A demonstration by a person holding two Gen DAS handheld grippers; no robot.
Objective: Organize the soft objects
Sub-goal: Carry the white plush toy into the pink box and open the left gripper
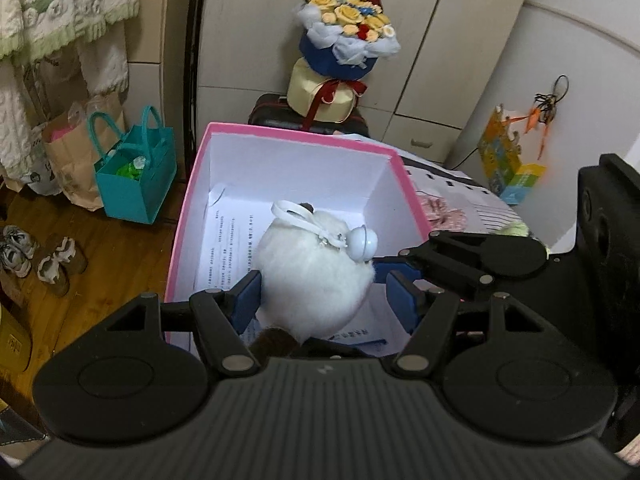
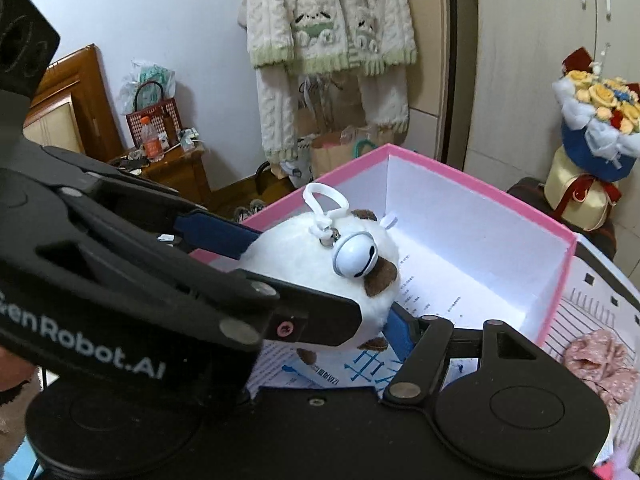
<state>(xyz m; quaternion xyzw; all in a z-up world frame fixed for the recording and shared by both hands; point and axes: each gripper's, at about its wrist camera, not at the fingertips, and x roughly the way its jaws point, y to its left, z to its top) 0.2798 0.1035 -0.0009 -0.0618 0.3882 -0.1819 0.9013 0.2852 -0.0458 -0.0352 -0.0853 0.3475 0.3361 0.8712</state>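
Observation:
A white plush toy [image 1: 308, 284] [image 2: 288, 252] with brown ears, a white bell [image 1: 362, 242] [image 2: 354, 260] and a clip loop hangs over the open pink box [image 1: 304, 132] [image 2: 440, 166]. Printed paper [image 1: 228, 248] lies on the box's floor. My left gripper [image 1: 324, 284] [image 2: 306, 280] is shut on the toy, with blue pads on either side of it. My right gripper [image 2: 320, 312] [image 1: 390, 264] comes in from the right. Its right pad [image 2: 400, 332] presses the toy's lower side, and its left finger is hidden under the left gripper.
The box stands on a striped printed sheet [image 2: 592, 304] with a pink floral cloth [image 2: 600, 360] on it. A flower bouquet [image 1: 348, 32] sits on a dark case behind the box. A teal bag [image 1: 136, 184], paper bags and shoes [image 1: 40, 260] are on the wooden floor at left.

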